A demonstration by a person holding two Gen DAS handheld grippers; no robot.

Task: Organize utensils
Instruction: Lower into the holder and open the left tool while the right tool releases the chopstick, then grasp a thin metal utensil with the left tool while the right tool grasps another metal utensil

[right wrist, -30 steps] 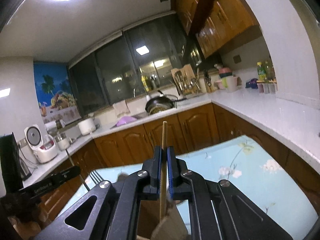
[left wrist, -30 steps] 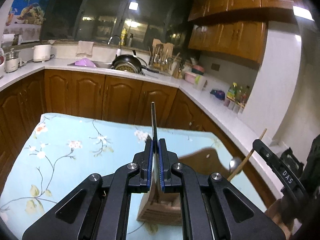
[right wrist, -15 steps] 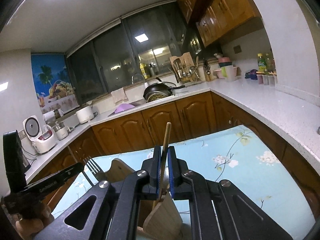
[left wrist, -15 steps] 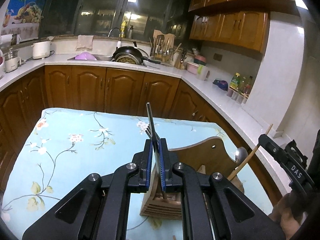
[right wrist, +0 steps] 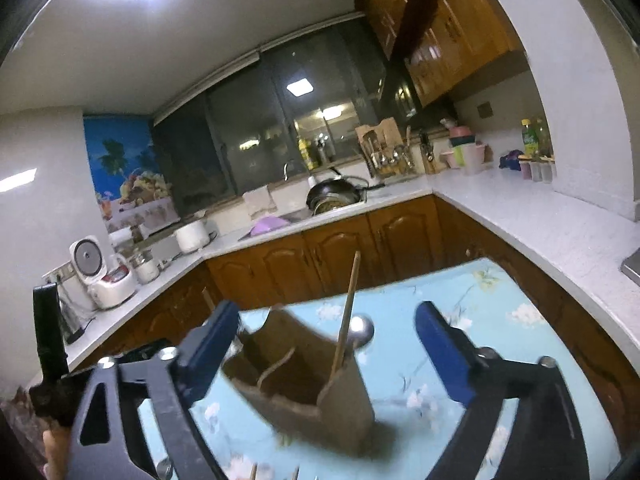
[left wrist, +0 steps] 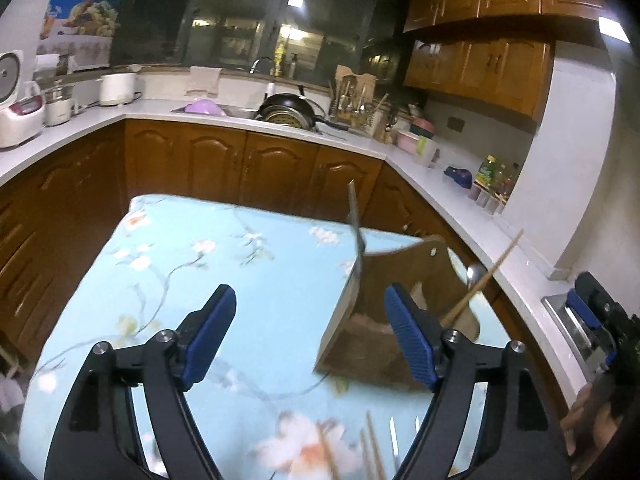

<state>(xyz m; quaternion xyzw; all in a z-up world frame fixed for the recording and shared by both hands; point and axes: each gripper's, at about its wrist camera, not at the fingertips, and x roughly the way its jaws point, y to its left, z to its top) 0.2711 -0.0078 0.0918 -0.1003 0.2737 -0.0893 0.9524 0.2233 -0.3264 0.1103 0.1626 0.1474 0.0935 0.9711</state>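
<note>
A wooden utensil holder (left wrist: 380, 320) (right wrist: 320, 380) stands on the table with the blue flowered cloth (left wrist: 200, 260). A metal fork (left wrist: 354, 216) stands upright in it, with a wooden chopstick (left wrist: 492, 272) (right wrist: 348, 312) and a spoon (left wrist: 474, 274) (right wrist: 362, 330). My left gripper (left wrist: 310, 334) hangs just short of the holder, jaws opening, blue pads touching nothing. My right gripper (right wrist: 326, 348) faces the holder from the other side, jaws opening too, the chopstick free between them. Each gripper shows at the edge of the other's view: the right gripper (left wrist: 592, 320) and the left gripper (right wrist: 48, 340).
Loose chopsticks and utensils (left wrist: 372, 456) lie on the cloth near its front edge. White counters over brown cabinets (left wrist: 248, 160) run round the table on three sides. They carry a pan by the sink (left wrist: 288, 110), a rice cooker (right wrist: 104, 276) and bottles (left wrist: 492, 184).
Both grippers were shut, the left on the fork and the right on the chopstick. Both now stand wide apart and have drawn back. The fork and chopstick stay in the holder.
</note>
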